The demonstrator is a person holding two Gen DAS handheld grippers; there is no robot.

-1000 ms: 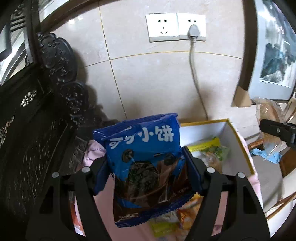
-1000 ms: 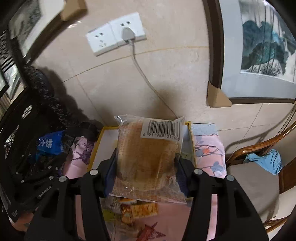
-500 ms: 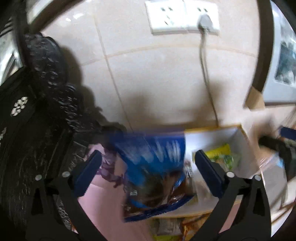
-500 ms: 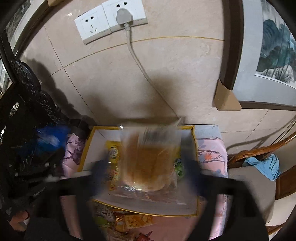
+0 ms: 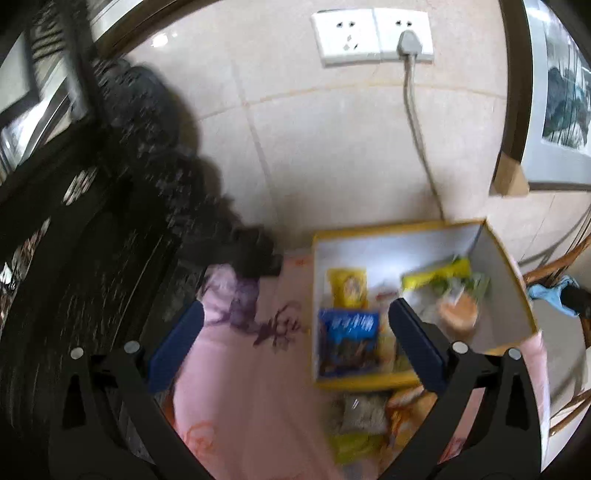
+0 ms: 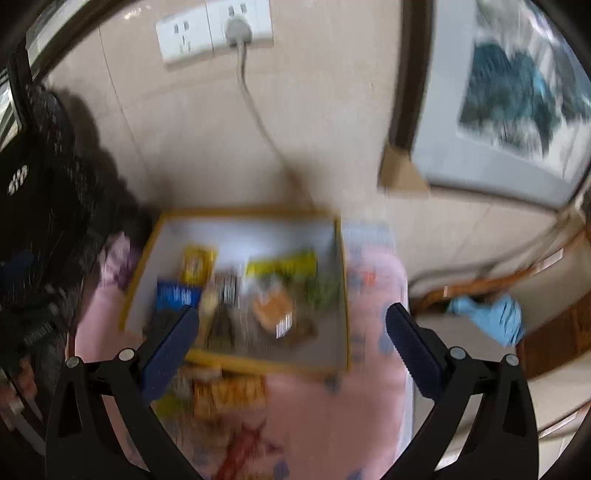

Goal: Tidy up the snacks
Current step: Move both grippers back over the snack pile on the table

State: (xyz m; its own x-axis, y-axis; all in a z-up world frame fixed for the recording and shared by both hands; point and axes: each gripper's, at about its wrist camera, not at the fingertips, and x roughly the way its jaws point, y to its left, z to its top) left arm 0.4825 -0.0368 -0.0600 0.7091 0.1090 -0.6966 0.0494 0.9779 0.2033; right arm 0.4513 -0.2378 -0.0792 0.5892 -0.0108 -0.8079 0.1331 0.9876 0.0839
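Both wrist views look steeply down toward the tiled wall, each framed at 6 o'clock by its own fingers. The left wrist view holds the yellow-rimmed box toward 4 o'clock; the right wrist view has it centred. Both share the wall socket at 12 o'clock.

The left gripper is a black plastic fork of two angular arms, each branching into struts around a slim triangular cut-out and studded with two round silver screw heads, its fingers faced with long, flat, dark-blue pads. The right gripper is built to the same pattern, with black struts, paired silver screws at each elbow and navy-blue rectangular pads on its fingers. Motion blur softens both views, and any lettering on the black frames cannot be made out.
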